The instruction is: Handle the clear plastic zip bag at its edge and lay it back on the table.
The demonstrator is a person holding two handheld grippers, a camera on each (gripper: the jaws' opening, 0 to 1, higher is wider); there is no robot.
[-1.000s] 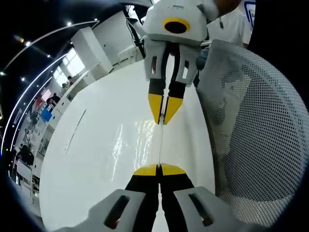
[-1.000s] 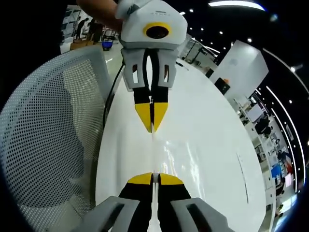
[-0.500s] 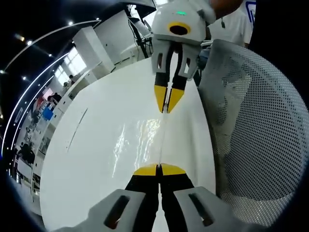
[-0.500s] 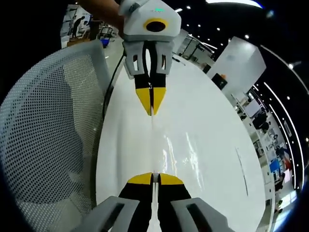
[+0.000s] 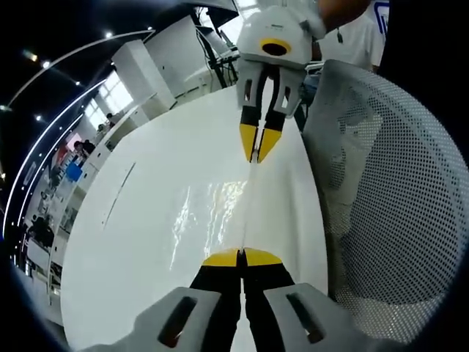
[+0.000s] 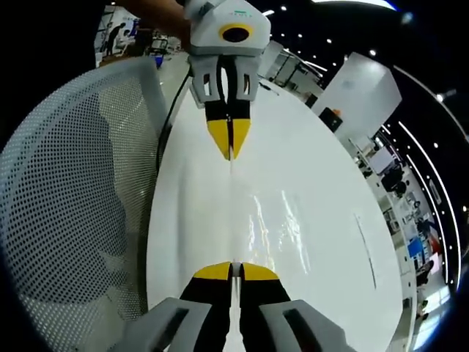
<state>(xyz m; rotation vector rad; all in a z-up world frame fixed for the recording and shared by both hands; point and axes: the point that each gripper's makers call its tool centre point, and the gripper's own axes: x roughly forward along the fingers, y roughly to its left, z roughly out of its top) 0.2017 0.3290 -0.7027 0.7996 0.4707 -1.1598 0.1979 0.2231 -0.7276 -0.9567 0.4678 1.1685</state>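
The clear plastic zip bag (image 5: 248, 199) is stretched taut between my two grippers above the white table (image 5: 139, 242). It shows almost edge-on, as a thin glinting line. In the left gripper view my left gripper (image 5: 242, 257) is shut on the bag's near edge, and my right gripper (image 5: 256, 156) faces it, shut on the far edge. In the right gripper view it is the reverse: my right gripper (image 6: 231, 270) pinches the near edge of the bag (image 6: 231, 213), and my left gripper (image 6: 230, 154) pinches the far one.
A white mesh chair back (image 5: 388, 183) stands close beside the table's edge, also seen as the chair back (image 6: 73, 191) in the right gripper view. A person in a white shirt (image 5: 352, 37) holds the grippers. Desks and white pillars fill the hall beyond the table (image 6: 322, 220).
The two grippers have drawn apart, each looking smaller and farther in the other's view. The bag spans a longer stretch between them. Both stay shut on it.
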